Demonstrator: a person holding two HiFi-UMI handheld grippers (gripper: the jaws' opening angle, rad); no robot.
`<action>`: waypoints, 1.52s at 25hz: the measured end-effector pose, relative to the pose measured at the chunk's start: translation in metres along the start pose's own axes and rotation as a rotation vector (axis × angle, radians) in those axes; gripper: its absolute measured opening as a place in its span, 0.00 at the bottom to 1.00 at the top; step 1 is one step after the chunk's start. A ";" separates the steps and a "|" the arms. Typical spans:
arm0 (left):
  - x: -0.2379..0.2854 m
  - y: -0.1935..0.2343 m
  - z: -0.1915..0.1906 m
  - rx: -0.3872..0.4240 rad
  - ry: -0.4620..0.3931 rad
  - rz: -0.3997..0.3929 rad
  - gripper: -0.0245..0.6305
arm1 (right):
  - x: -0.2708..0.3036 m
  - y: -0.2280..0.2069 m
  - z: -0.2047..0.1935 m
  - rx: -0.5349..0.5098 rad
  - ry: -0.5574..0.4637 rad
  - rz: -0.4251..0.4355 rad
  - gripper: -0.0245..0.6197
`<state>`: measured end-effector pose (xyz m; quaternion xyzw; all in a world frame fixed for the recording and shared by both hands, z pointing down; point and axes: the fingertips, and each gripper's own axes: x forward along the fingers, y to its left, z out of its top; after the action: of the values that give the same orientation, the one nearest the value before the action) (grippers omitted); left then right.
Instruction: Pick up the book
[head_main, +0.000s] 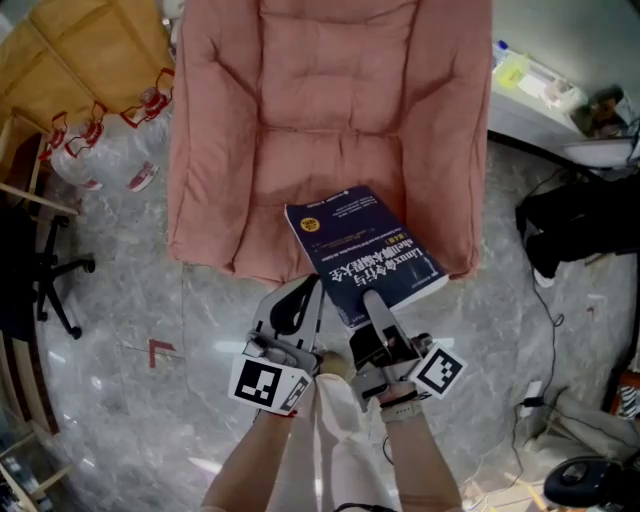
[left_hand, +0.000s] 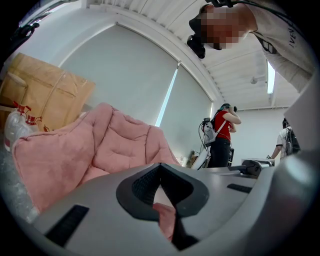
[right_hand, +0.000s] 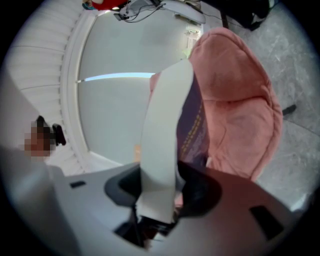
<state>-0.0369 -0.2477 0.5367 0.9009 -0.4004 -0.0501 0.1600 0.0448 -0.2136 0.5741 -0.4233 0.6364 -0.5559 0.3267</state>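
Observation:
A blue book (head_main: 365, 250) with white and yellow print hangs tilted over the front of a pink padded chair (head_main: 330, 90). My right gripper (head_main: 375, 300) is shut on the book's near corner. In the right gripper view the white page edge (right_hand: 165, 145) stands between the jaws of that gripper (right_hand: 157, 195), with the blue cover beside it and the pink chair (right_hand: 235, 100) behind. My left gripper (head_main: 297, 303) sits just left of the book's lower edge, jaws together with nothing held. The left gripper (left_hand: 160, 190) faces the pink chair (left_hand: 110, 145).
Tied plastic bags (head_main: 100, 140) and brown cardboard (head_main: 90, 50) lie left of the chair. An office chair base (head_main: 50, 280) stands at the far left. A white desk (head_main: 550, 110) and a black bag (head_main: 585, 225) are at the right. A person in red (left_hand: 223, 132) stands beyond.

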 end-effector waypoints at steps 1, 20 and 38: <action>0.001 -0.001 0.002 -0.001 0.000 -0.002 0.05 | 0.000 0.002 0.001 -0.002 0.001 -0.002 0.33; 0.011 -0.017 0.048 0.028 -0.017 -0.031 0.05 | 0.002 0.053 0.017 -0.021 0.000 0.039 0.34; 0.015 -0.015 0.097 0.043 -0.053 -0.039 0.05 | 0.016 0.096 0.029 -0.038 0.009 0.063 0.34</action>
<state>-0.0374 -0.2735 0.4407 0.9100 -0.3880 -0.0683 0.1291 0.0464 -0.2384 0.4760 -0.4067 0.6614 -0.5349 0.3331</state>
